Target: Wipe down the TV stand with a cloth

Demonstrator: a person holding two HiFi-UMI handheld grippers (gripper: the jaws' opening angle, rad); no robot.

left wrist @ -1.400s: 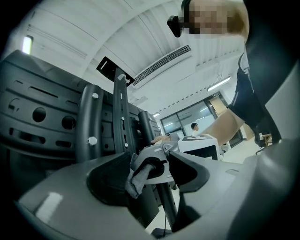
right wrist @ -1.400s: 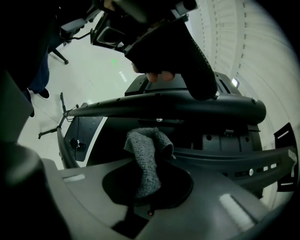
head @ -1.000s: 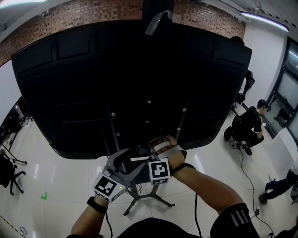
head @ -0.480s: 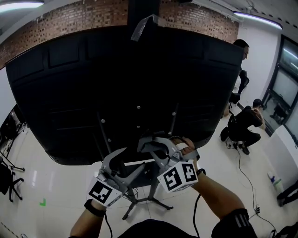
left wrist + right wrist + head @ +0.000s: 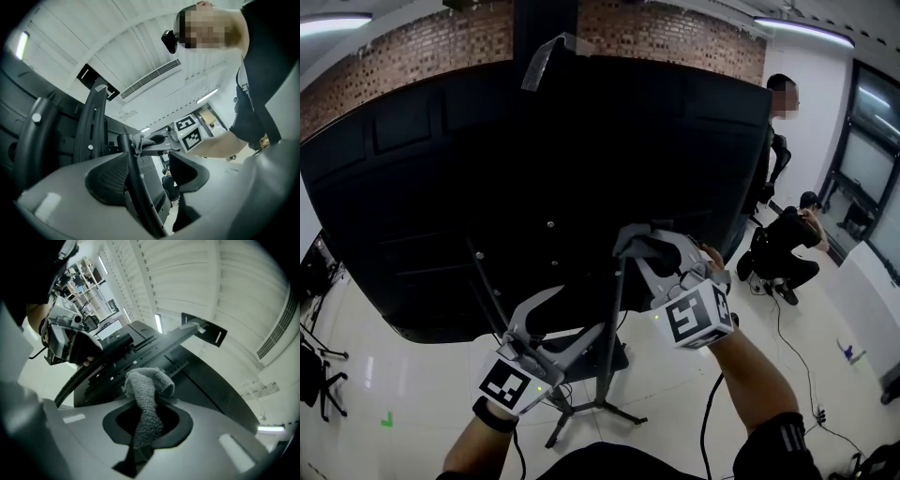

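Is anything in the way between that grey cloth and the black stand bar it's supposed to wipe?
Nothing visible. The cloth, pinched in the right tongs, sits right against the bar. Lower down, the open left tongs straddle that same bar, so they would likely block a long downward wipe.

Glossy white floor; the TV stand rests its splayed black feet on it; a small green mark lies left; a person crouches far right.
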